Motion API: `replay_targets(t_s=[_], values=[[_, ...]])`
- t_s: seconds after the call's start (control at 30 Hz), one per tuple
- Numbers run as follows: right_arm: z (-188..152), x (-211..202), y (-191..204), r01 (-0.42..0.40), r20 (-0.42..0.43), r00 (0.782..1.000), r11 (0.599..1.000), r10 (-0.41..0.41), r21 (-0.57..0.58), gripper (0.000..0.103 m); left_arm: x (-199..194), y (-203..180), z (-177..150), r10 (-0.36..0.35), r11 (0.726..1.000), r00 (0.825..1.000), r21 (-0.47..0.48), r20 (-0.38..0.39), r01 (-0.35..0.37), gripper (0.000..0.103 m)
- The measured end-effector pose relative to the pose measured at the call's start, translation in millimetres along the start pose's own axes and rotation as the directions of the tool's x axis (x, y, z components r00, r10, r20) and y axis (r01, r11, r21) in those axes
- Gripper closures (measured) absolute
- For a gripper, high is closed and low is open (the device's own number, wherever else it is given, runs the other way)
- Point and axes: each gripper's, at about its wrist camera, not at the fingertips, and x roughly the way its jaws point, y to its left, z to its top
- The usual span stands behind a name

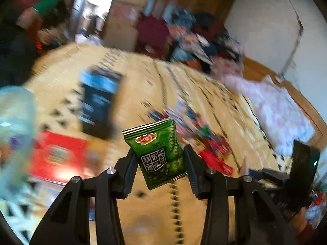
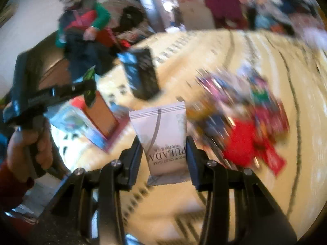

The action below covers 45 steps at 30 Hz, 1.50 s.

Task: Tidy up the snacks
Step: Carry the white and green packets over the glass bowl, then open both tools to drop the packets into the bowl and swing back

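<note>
My left gripper (image 1: 160, 157) is shut on a green snack packet (image 1: 157, 153) with a red oval logo, held upright above the patterned mat (image 1: 143, 77). My right gripper (image 2: 164, 149) is shut on a white snow crisp cake packet (image 2: 163, 136), its print upside down. In the right wrist view the left gripper (image 2: 90, 87) shows at the left in a person's hand (image 2: 30, 143), the green packet (image 2: 90, 76) sticking out of it. A blurred pile of loose snack packets (image 2: 245, 118) lies on the mat to the right, also the snack pile (image 1: 204, 138) in the left wrist view.
A dark blue box (image 1: 98, 102) stands on the mat beyond the grippers, and a red box (image 1: 59, 155) lies at the left. A clear plastic container (image 1: 14, 122) is at the far left. A person (image 2: 81, 26) sits behind the mat. Clothes (image 1: 194, 32) are heaped at the back.
</note>
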Motion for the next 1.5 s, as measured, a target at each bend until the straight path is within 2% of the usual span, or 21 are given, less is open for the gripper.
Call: replay_targets(t_s=[0.1, 0.23, 0.3, 0.43, 0.53, 0.67, 0.83, 1.3, 1.5], values=[[43, 10, 49, -0.048, 0.043, 0.998, 0.994, 0.052, -0.094, 0.061, -43, 49, 18, 0.078, 0.997, 0.994, -0.032, 0.074, -0.076, 0.057], [99, 38, 125, -0.135, 0.055, 0.987, 0.970, 0.149, -0.204, 0.061, -88, 118, 37, 0.202, 0.977, 0.971, -0.095, 0.126, -0.191, 0.057], [119, 58, 161, -0.155, 0.044, 0.984, 0.955, 0.171, -0.253, 0.061, -104, 153, 44, 0.287, 0.955, 0.949, -0.117, 0.132, -0.273, 0.057], [144, 107, 228, -0.210, -0.011, 0.976, 0.928, 0.217, -0.307, 0.061, -121, 229, 47, 0.472, 0.876, 0.878, -0.159, 0.083, -0.456, 0.057], [150, 146, 268, -0.255, -0.077, 0.967, 0.916, 0.243, -0.311, 0.061, -121, 267, 40, 0.542, 0.831, 0.839, -0.169, 0.038, -0.529, 0.057], [145, 185, 305, -0.269, -0.150, 0.961, 0.910, 0.232, -0.317, 0.061, -116, 299, 29, 0.590, 0.793, 0.808, -0.190, -0.003, -0.579, 0.057], [141, 215, 326, -0.260, -0.203, 0.958, 0.913, 0.202, -0.316, 0.061, -111, 317, 24, 0.592, 0.788, 0.806, -0.197, -0.015, -0.583, 0.057], [141, 237, 346, -0.232, -0.228, 0.960, 0.914, 0.160, -0.334, 0.060, -113, 328, 18, 0.587, 0.787, 0.809, -0.214, -0.028, -0.579, 0.057], [140, 243, 350, -0.233, -0.240, 0.958, 0.914, 0.157, -0.332, 0.060, -109, 331, 19, 0.599, 0.777, 0.800, -0.216, -0.039, -0.592, 0.057]])
